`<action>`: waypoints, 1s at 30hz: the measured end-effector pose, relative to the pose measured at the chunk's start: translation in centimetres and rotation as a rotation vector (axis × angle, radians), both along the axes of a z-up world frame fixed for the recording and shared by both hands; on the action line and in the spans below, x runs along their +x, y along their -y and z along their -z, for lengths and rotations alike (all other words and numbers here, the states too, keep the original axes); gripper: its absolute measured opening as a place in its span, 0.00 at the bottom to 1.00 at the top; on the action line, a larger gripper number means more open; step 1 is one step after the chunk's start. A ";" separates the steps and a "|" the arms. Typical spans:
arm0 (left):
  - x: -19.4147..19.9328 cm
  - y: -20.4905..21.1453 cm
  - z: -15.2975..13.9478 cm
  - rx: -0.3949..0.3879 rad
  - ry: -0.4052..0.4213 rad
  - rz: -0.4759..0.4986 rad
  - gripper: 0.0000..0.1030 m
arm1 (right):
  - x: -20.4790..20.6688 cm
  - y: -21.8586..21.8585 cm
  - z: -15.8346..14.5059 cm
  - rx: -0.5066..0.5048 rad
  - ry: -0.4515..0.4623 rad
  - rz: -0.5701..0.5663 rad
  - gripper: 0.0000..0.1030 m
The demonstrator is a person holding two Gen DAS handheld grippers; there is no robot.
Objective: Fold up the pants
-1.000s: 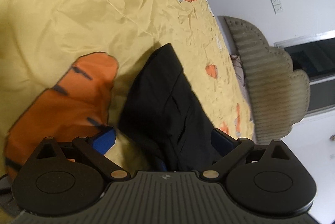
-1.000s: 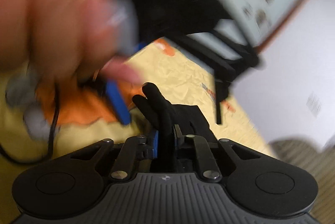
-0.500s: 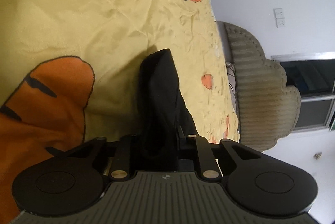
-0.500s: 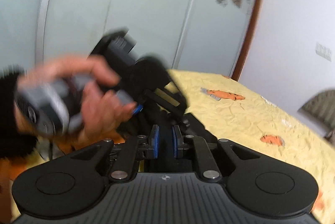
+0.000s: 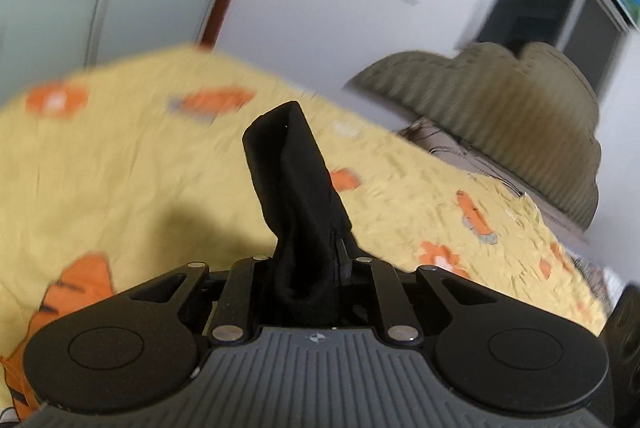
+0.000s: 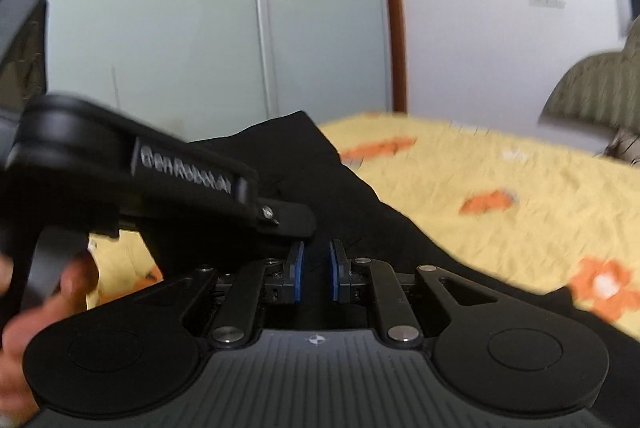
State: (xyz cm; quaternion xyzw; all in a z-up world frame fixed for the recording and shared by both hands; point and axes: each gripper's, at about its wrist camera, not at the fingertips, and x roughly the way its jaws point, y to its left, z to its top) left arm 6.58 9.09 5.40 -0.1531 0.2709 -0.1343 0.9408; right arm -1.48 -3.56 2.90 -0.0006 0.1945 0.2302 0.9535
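Observation:
The black pants point(image 5: 296, 188) are lifted above the yellow bedsheet. My left gripper point(image 5: 306, 264) is shut on a bunched fold of the pants, which sticks up and forward between the fingers. In the right wrist view the pants point(image 6: 332, 180) drape from the left gripper down across my right gripper point(image 6: 316, 270), whose blue pads point(image 6: 297, 270) are close together on a thin edge of the black cloth. The left gripper's black body point(image 6: 160, 180) and the hand holding it show at the left of that view.
The bed is covered by a yellow sheet with orange tiger prints point(image 5: 140, 168). An olive ribbed headboard point(image 5: 520, 100) stands at the right. Frosted wardrobe doors point(image 6: 200, 28) and a white wall with a socket are behind the bed.
Both grippers have risen and tilted up from the sheet toward the wall, carrying the pants with them. The left gripper, open a second ago, has closed on the cloth.

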 end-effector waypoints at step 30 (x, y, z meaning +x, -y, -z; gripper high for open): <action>-6.1 28.5 4.2 0.134 -0.009 0.460 0.21 | -8.8 26.2 3.6 0.345 -0.117 0.501 0.12</action>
